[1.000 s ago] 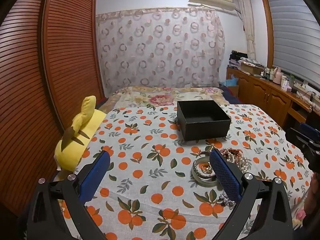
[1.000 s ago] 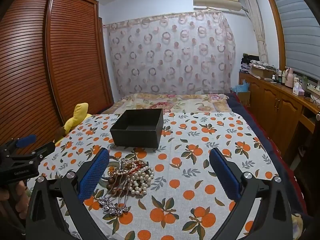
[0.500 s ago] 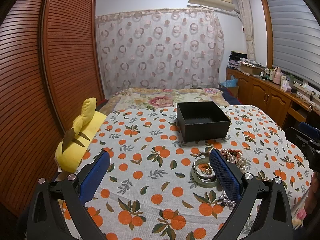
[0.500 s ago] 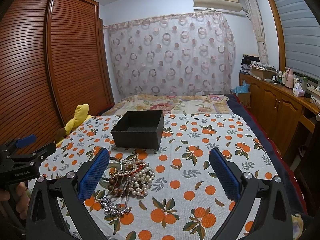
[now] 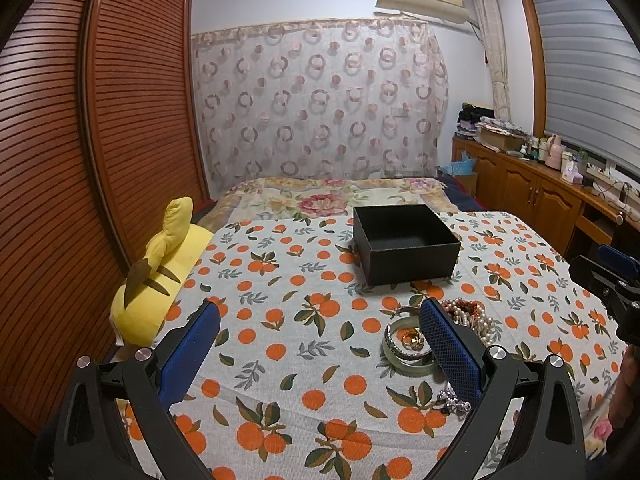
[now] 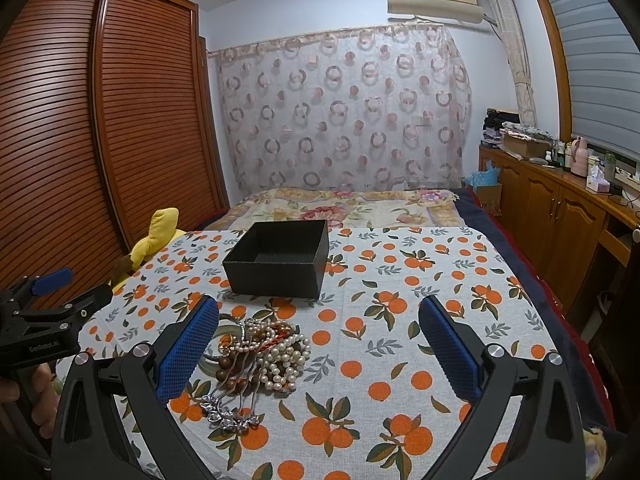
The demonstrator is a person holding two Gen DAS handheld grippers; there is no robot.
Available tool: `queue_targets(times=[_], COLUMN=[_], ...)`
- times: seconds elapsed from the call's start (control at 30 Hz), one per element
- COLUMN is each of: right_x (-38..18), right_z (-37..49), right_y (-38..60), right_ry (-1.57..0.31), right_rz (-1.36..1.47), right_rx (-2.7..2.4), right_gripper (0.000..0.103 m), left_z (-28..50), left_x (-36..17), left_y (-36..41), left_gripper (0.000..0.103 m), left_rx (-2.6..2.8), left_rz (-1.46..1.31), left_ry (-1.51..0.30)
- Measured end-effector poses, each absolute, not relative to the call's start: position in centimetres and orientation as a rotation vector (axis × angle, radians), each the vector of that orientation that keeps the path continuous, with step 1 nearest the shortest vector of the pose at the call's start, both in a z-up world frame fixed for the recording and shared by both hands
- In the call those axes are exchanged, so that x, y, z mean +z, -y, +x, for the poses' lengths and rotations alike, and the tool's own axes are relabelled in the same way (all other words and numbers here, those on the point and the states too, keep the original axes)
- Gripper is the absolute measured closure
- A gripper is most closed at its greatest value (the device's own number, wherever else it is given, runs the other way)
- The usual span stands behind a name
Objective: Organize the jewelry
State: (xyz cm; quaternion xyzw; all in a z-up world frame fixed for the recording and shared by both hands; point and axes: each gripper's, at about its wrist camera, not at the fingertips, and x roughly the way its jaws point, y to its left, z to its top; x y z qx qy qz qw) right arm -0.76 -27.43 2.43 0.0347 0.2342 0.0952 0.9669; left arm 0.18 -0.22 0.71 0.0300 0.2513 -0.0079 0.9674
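- The left gripper (image 5: pixel 320 344) hangs released above the orange-print cloth (image 5: pixel 280 280), its blue pads spread wide with nothing between them; its right pad sits in front of the jewelry heap in that view.
- The right gripper (image 6: pixel 320 344) is likewise wide open and empty, with the heap just inside its left pad.
- The jewelry lies in one tangled pile on the cloth, just in front of the black box (image 6: pixel 280 260) — none of it is in the box yet, which looks empty.
- Pearl strands (image 6: pixel 286 356) make up the bulk of the pile: likely light, limp and slippery, so a pinch across several beads at once should hold better than one on a single bead.
- A string of brown wooden beads (image 6: pixel 230 368) threads through the pearls; lifting either may drag the other along — a slow lift seems wise.
- A silver chain with a sparkly pendant (image 6: pixel 230 418) trails toward the camera; it is thin and probably the most delicate piece, best taken at the pendant cluster.
- A pale green bangle (image 5: pixel 408 362) lies flat at the left of the pile with a metal bangle and small gold rings (image 5: pixel 412 338) inside it. The bangle is rigid and smooth, possibly brittle; a pinch across its rim suits it.
- The rings are tiny and hard to pick off soft cloth.
- A yellow plush toy (image 5: pixel 160 276) lies at the cloth's left edge, well apart.
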Motion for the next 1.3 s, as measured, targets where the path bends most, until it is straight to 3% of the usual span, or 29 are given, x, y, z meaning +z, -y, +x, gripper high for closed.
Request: queue_targets(times=[1.3], right_x=[2.4], right_z=[-0.8], right_y=[27.5], right_ry=[-0.472], right_rz=[0.07], right_rx=[0.194], right_gripper=[0.002], left_z=[-0.3], left_x=[2.0], left_y=[0.2], left_gripper=[0.006], left_rx=[-0.017], left_rz=[0.063], left_ry=[-0.496])
